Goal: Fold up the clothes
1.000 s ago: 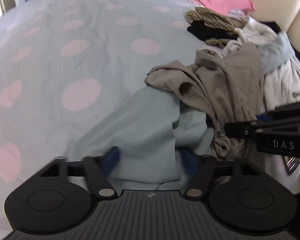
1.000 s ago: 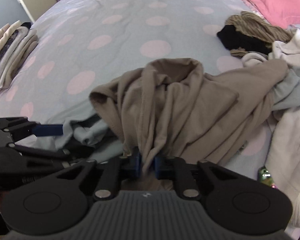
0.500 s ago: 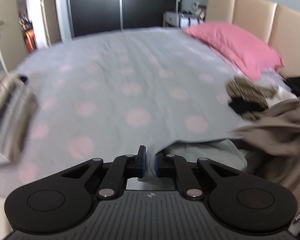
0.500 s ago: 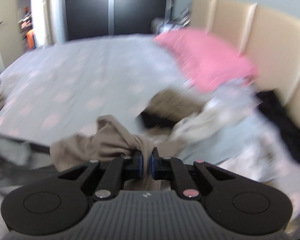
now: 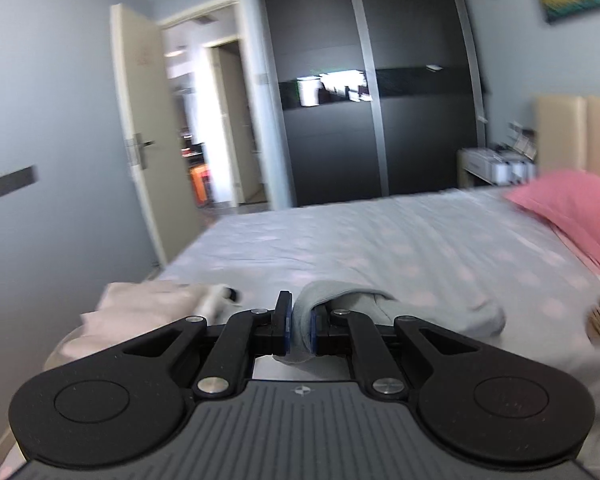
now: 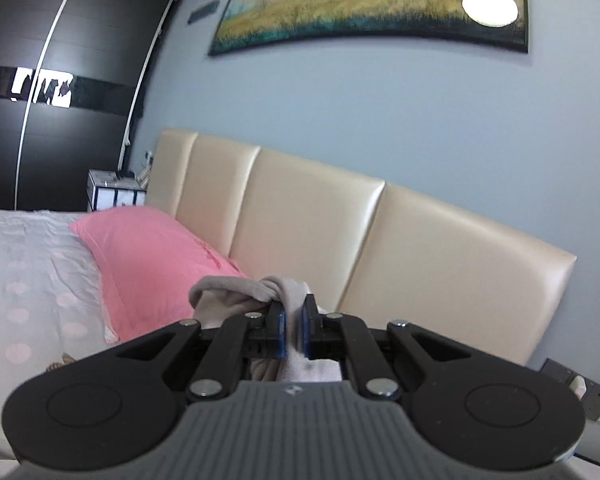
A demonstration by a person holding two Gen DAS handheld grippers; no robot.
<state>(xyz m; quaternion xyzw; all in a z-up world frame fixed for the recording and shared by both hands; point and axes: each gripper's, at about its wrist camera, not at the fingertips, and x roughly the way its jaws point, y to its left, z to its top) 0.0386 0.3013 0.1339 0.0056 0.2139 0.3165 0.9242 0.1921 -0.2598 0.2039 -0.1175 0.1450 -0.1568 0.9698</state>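
Both claws were clamped on cloth here. The left gripper (image 5: 299,326) was pinched shut on a light blue-grey garment (image 5: 400,312) that trailed ahead and to its right over the dotted bedspread (image 5: 380,240). The right gripper (image 6: 293,330) was nipped on a beige garment (image 6: 236,286) bunched just ahead of its tips.

Biggest risk I saw: they looked like two different pieces, though blur made that hard to call, so lifting both could drag and tangle them, or a thin pinch could slip.

No containers were visible, just a pale folded stack (image 5: 148,304) left of the left claw.

Both tools (image 5: 299,326) (image 6: 294,330) clamped, near level
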